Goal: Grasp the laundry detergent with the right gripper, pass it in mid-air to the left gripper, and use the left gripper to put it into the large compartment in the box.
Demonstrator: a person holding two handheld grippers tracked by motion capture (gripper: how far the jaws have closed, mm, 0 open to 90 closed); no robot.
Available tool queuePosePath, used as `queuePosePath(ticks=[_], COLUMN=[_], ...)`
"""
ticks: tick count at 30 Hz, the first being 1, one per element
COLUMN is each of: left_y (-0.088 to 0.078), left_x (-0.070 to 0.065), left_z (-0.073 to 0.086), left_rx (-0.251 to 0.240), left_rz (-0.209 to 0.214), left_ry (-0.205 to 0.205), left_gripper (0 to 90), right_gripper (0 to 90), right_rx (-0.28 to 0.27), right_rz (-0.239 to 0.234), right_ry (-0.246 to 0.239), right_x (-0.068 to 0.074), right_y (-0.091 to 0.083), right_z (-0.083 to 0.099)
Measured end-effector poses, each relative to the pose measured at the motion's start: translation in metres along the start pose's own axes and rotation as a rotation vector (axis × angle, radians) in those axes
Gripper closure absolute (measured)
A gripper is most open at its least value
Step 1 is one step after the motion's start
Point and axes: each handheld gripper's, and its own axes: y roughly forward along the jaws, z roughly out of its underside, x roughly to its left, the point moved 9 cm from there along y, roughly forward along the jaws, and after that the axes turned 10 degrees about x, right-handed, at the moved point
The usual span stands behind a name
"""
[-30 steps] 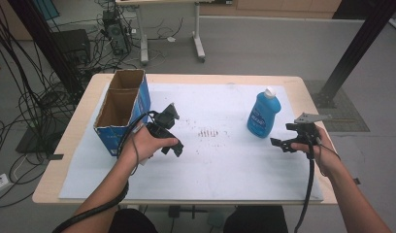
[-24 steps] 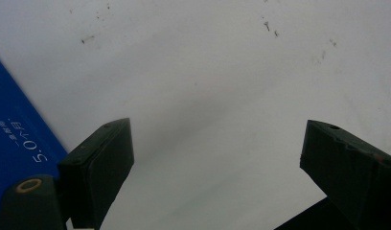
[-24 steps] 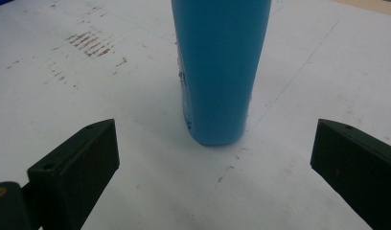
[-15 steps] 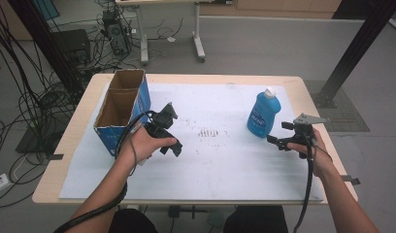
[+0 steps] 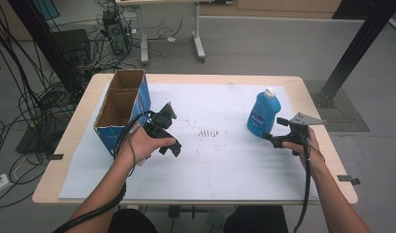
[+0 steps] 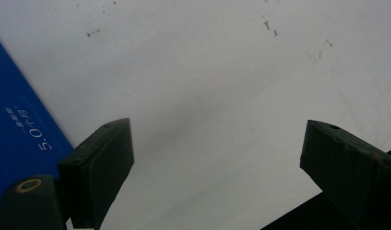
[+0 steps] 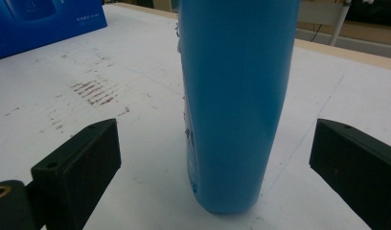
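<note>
A blue bottle with a white cap stands upright on the right side of the white sheet. My right gripper sits just right of its base, pointing left at it. In the right gripper view the bottle rises between the open jaws of my right gripper, with a gap on each side. An open-topped blue cardboard box stands at the left. My left gripper is held low over the sheet beside the box. The left gripper is open with bare sheet between its jaws.
The white sheet covers most of the wooden table. A patch of reddish marks lies at its middle. The box's blue wall is close at the left jaw. Cables trail from both grippers toward the front edge.
My right gripper has shifted a little left, closer to the bottle's base. The left hand has stayed where it was.
</note>
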Motion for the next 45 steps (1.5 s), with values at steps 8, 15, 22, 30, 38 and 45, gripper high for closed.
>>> queuePosePath(ticks=[8,15,22,30,38,45], left_y=[0.002,0.000,-0.002,-0.001,0.000,0.000], left_x=[-0.003,-0.005,-0.007,-0.010,-0.010,-0.009], left_z=[0.001,0.000,-0.002,-0.002,-0.002,-0.001], left_rx=[0.011,0.014,0.011,0.014,0.013,0.015], left_rz=[-0.001,-0.006,-0.008,-0.005,-0.005,-0.004], left_ry=[0.008,0.012,0.018,0.023,0.024,0.023], left_gripper=[11.6,11.7,11.7,11.7,11.7,11.7], right_gripper=[3.7,3.8,4.3,4.3,4.4,4.5], right_rx=[-0.056,-0.072,-0.096,-0.110,-0.111,-0.117], right_rz=[0.009,0.014,0.020,0.032,0.033,0.031], right_ry=[-0.024,-0.032,-0.034,-0.040,-0.051,-0.050], right_x=[-0.003,-0.006,-0.007,-0.009,-0.006,-0.006], right_y=[0.009,0.016,0.025,0.034,0.043,0.045], right_z=[-0.006,-0.008,-0.010,-0.015,-0.017,-0.020])
